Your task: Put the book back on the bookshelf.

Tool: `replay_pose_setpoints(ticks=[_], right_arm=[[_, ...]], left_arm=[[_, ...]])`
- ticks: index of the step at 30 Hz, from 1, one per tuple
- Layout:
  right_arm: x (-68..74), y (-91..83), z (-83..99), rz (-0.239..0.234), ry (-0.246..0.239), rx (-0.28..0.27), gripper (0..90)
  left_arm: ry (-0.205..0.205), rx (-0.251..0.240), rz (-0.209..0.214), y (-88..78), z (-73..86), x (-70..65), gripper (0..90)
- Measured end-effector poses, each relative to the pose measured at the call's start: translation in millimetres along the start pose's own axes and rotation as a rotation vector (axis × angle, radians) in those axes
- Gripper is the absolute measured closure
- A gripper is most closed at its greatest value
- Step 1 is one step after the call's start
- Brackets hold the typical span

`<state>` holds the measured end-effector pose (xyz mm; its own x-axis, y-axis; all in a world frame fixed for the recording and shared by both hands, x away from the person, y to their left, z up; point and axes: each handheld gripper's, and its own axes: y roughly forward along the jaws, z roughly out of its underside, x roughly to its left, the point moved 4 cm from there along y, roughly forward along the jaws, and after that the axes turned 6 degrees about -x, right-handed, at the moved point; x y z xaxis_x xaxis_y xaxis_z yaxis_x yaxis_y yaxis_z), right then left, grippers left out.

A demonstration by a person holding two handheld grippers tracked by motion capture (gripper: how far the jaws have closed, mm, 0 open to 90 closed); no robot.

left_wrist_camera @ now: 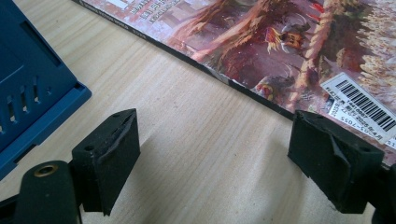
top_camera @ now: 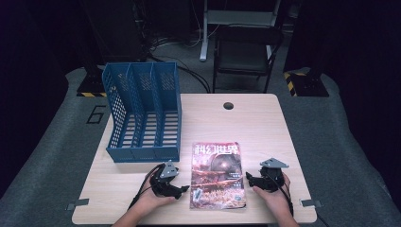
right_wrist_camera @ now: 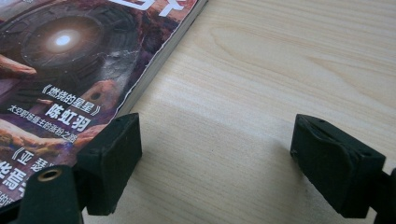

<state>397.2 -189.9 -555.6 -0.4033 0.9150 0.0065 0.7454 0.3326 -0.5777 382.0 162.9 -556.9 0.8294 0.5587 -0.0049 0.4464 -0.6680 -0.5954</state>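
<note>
While the light wooden desk (top_camera: 265, 123) carries a blue file rack (top_camera: 144, 111) at its far left, a magazine (top_camera: 217, 175) is laid flat near the front edge, just right of the rack. The left gripper (top_camera: 182, 188) and right gripper (top_camera: 249, 177) are held beside the magazine's two long edges, jaws wide apart with nothing clamped.

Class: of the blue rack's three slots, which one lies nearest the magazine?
The right-hand slot of the blue rack: its front corner sits just beside the magazine; the others lie farther left.

Lab: dark curtains, cables (top_camera: 189, 71), equipment stand (top_camera: 239, 19).
</note>
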Motion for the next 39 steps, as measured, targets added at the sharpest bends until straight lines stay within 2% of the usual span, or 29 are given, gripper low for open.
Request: replay_pose_setpoints(ticks=[3, 12, 15, 17, 18, 20, 22, 24, 25, 26, 27, 29, 30, 31, 32, 35, 36, 38, 39], right_arm=[[-0.2, -0.3, 0.2, -0.002, -0.002, 0.000, 16.5], [0.9, 0.8, -0.2, -0.004, -0.006, 0.007, 14.0], [1.2, 1.8, -0.6, -0.005, -0.007, 0.006, 13.5], [2.5, 1.7, -1.1, -0.003, 0.009, 0.010, 15.7], [1.8, 0.8, -0.8, -0.011, -0.001, 0.007, 17.4], [2.1, -0.9, -1.4, -0.008, 0.010, 0.008, 24.4], [1.4, -2.8, -2.9, -0.011, 0.013, 0.014, 29.6], [2.3, -5.1, -3.9, -0.010, 0.019, 0.037, 33.4], [3.4, -5.9, -4.0, -0.008, 0.031, 0.047, 34.1], [4.9, -6.5, -4.7, -0.006, 0.050, 0.054, 35.2], [5.8, -7.0, -5.2, 0.001, 0.059, 0.061, 36.0], [7.4, -8.4, -5.1, -0.018, 0.044, 0.071, 36.5], [9.7, -9.2, -5.6, -0.017, 0.060, 0.083, 37.0], [10.8, -9.5, -6.5, -0.022, 0.062, 0.079, 37.0], [11.5, -10.1, -7.7, -0.031, 0.057, 0.077, 37.1], [14.0, -12.3, -12.9, -0.041, 0.055, 0.066, 37.7], [16.3, -13.3, -14.8, -0.039, 0.070, 0.064, 38.4], [21.3, -14.1, -18.2, -0.055, 0.068, 0.066, 41.6], [23.6, -14.1, -18.9, -0.059, 0.058, 0.084, 41.7]], left_arm=[[0.001, -0.004, -0.012, 0.5, 0.0, -0.2, 16.5], [-0.009, -0.011, -0.004, 0.4, 0.3, -0.8, 16.4], [0.000, -0.002, -0.002, -1.7, 1.2, -1.1, 16.7], [-0.003, -0.014, 0.004, -2.8, 1.4, -1.7, 20.5], [-0.003, -0.014, 0.003, -2.7, 1.3, -1.5, 21.2], [-0.008, -0.015, 0.001, -2.6, 1.2, -1.6, 21.3], [-0.021, -0.010, -0.005, -3.2, 1.1, -0.9, 21.2], [-0.044, -0.027, 0.002, -3.1, 0.5, 0.3, 21.2], [-0.049, -0.021, 0.003, -3.7, 0.5, 0.8, 21.2], [-0.070, -0.035, -0.001, -2.6, 0.5, -0.2, 21.3], [-0.074, -0.025, 0.014, -3.6, 0.1, 0.4, 21.4], [-0.095, -0.017, 0.029, -5.7, -1.5, 1.2, 26.0], [-0.114, -0.023, 0.019, -6.0, -1.7, 2.2, 29.1], [-0.126, -0.017, 0.033, -7.2, -1.9, 3.6, 29.9], [-0.140, -0.013, 0.026, -7.6, -1.9, 4.4, 29.8], [-0.127, 0.024, 0.013, -10.3, -3.0, 5.6, 32.2], [-0.133, 0.033, 0.011, -10.8, -3.8, 4.5, 32.9], [-0.144, 0.061, 0.020, -12.1, -6.5, 2.5, 34.0], [-0.155, 0.078, 0.023, -12.8, -8.3, 1.2, 34.1]])
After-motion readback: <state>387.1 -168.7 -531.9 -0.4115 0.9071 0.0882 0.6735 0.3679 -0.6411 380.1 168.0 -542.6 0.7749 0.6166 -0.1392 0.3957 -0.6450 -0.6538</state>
